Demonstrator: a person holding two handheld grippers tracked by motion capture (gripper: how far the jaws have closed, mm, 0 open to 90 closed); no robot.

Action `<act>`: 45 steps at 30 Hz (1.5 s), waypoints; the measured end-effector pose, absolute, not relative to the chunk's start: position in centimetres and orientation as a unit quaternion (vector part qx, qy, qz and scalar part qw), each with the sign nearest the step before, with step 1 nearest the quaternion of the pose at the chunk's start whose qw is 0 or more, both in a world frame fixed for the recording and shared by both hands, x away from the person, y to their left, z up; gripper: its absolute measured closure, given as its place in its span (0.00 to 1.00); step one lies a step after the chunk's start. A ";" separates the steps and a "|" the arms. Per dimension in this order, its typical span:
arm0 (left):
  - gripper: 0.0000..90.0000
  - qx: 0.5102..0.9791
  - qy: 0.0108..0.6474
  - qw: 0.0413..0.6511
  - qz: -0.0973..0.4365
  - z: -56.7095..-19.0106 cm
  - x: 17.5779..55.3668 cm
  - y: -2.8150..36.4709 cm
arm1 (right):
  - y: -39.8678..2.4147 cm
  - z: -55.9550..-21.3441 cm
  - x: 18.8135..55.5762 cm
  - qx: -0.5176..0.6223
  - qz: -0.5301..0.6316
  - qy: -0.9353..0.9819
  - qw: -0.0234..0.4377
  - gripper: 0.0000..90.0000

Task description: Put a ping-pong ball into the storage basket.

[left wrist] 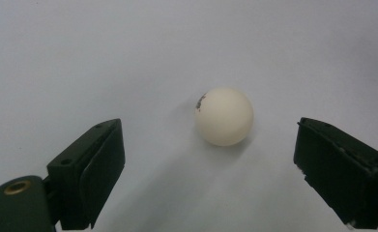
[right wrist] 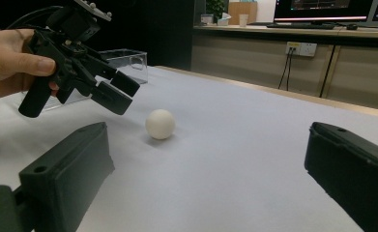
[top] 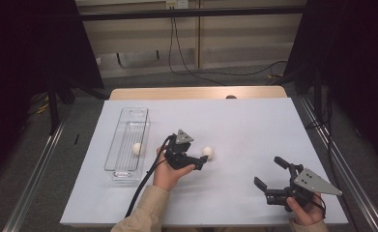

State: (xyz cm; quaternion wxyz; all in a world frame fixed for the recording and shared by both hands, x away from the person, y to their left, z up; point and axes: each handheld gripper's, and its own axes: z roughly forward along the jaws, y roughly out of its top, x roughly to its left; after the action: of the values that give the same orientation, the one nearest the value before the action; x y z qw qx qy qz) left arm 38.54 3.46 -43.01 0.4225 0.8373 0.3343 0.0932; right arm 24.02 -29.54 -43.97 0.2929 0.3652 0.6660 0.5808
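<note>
Nearest the person, the right gripper (top: 269, 175) sits low over the near right part of the white worktop (top: 254, 121), its 2 jaws spread wide with nothing between them; in the right gripper view the jaws frame bare white surface. Further in, at the middle of the worktop, the left gripper (top: 201, 163) is held in the person's left hand (top: 166, 173), tilted down toward a white ball (top: 208, 152) that lies on the worktop just beyond its jaw tips. In the left gripper view the ball (left wrist: 224, 116) rests ahead of the 2 jaws and a little right of centre between them, with a small dark mark on its upper left; the jaws stand well open and neither pad touches it. The right gripper view shows the ball (right wrist: 160, 123) sitting free on the surface, with the left gripper (right wrist: 121, 92) angled down just beside it, and nothing lies between the 2. To the left of the hand, a clear plastic tray (top: 121, 121) lies lengthwise on the worktop, and 1 more white ball (top: 137, 148) rests inside it, toward its near half. Beyond the far edge of the worktop, cables (top: 186, 67) hang down to the floor in front of a pale wall.
</note>
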 end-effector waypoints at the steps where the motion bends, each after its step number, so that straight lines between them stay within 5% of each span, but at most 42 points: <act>1: 0.12 0.839 0.332 0.421 0.094 -43.0 38.6 3.5 | -29.5 -44.0 24.0 0.365 0.581 0.666 0.293 0.02; 45: 0.12 0.848 0.322 0.411 0.092 -43.8 38.8 1.9 | -29.6 -44.0 24.0 0.365 0.581 0.667 0.292 0.02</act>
State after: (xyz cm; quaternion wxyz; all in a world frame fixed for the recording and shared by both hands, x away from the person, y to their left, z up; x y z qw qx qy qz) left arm 38.78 1.92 -43.80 0.4109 0.8479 0.3222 0.0917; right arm 24.05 -29.58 -44.00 0.2917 0.3651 0.6668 0.5805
